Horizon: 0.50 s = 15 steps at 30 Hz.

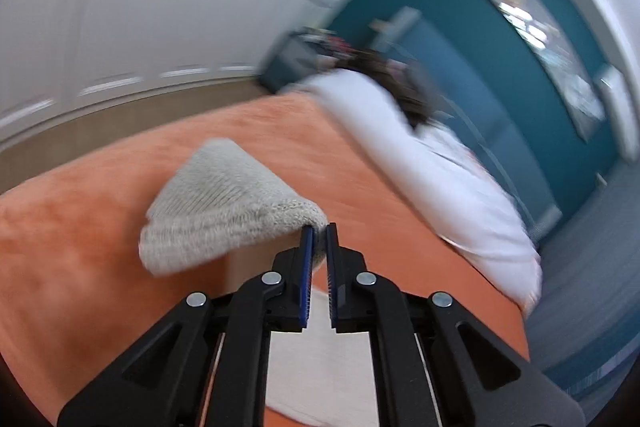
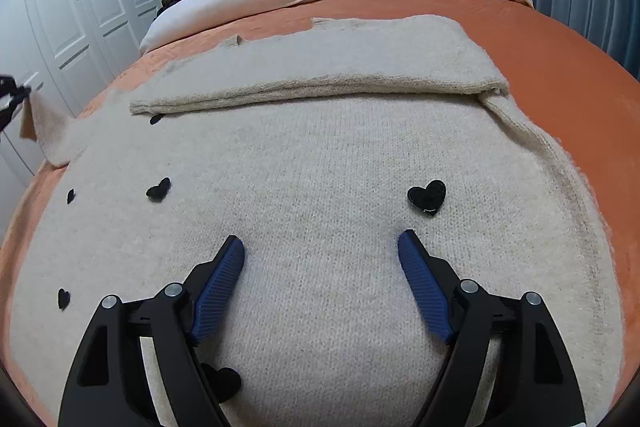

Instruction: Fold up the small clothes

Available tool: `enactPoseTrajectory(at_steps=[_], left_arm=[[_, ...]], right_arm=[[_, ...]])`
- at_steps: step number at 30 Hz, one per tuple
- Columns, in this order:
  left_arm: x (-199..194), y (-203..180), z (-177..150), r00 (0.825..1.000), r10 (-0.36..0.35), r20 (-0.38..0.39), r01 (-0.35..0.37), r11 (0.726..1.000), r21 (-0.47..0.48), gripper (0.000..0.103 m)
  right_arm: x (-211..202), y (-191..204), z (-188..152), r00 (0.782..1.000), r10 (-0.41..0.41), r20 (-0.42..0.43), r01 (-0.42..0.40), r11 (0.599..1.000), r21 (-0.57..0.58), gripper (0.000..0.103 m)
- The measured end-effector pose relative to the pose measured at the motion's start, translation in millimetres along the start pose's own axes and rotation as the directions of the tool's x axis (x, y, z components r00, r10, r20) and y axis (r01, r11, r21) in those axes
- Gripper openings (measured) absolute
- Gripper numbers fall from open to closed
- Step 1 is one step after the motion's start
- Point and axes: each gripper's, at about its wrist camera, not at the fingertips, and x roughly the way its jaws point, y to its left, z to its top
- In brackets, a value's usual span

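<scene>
The left gripper (image 1: 319, 227) is pinched tight on the sweater's sleeve (image 1: 224, 203), lifted off the bed's left edge. The right gripper (image 2: 321, 243) gapes wide and empty above the cream sweater (image 2: 320, 155), whose folded sleeve lies crosswise beyond it on the orange bedspread (image 2: 560, 59). No containers here.

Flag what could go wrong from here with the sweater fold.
1. The left gripper pinches the cream knitted sweater by only a small edge of its sleeve; the knit could slip out mid-lift.
2. The right gripper is open over the sweater body, pinning nothing, so pulling the sleeve may drag the garment across the orange bedspread and undo the folded band.
</scene>
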Motion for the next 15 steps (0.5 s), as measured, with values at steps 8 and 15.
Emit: enactPoseTrajectory(at_steps=[8, 15], left_arm=[[26.8, -190.0, -195.3, 0.912, -0.198, -0.36, 0.295, 0.926, 0.237, 0.009], [34.4, -139.9, -313.5, 0.868, -0.117, -0.483, 0.2, 0.972, 0.124, 0.05]], right_arm=[[-5.7, -9.0, -0.1, 0.999, 0.04, 0.01, -0.041, 0.999, 0.02, 0.079], [-10.1, -16.3, 1.4, 0.996, 0.086, 0.016, -0.087, 0.995, 0.042, 0.082]])
